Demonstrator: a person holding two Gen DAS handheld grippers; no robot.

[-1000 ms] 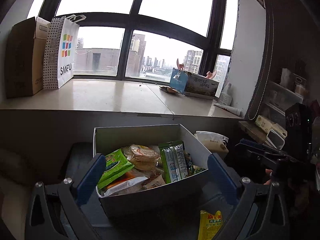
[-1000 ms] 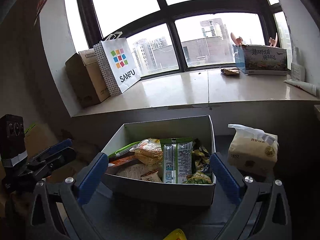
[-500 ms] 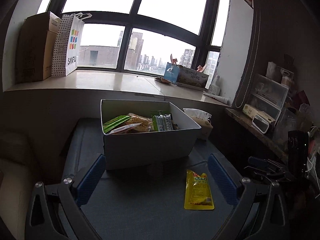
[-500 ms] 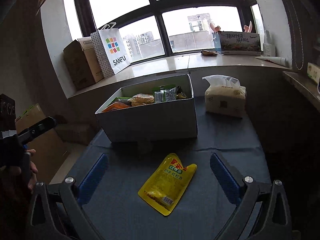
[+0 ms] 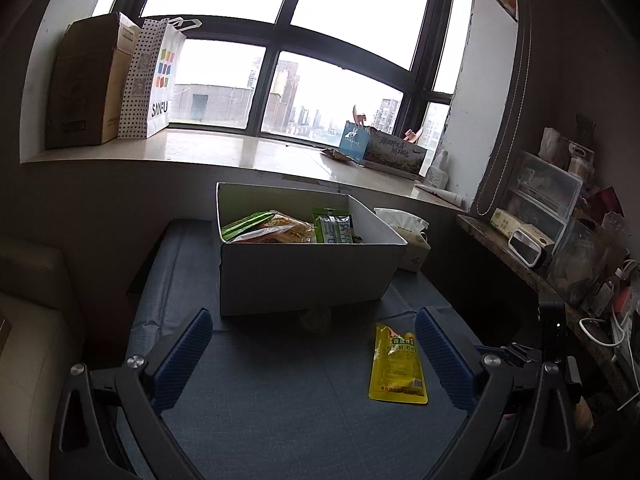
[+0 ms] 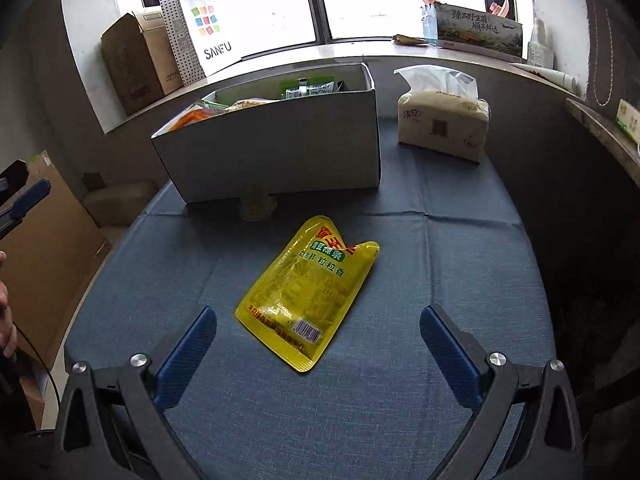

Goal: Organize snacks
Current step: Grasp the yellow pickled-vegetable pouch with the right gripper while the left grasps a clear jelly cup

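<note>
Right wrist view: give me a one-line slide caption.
Open right gripper poised over a yellow snack pouch lying on the blue tablecloth, in front of the snack-filled white box.

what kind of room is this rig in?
Probably a lived-in flat, high up: a cloth-covered table under a bay window facing city blocks, a tissue pack, and a cluttered side shelf. A snack box sits on the table.

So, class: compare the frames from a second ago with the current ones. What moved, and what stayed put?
Both tongs pulled back from the white box; the right tongs now hover open over the yellow pouch, the left tongs also open. Nothing was gripped or released. The box, its snacks, the pouch and the tissue pack stayed where they were on the blue cloth.
</note>
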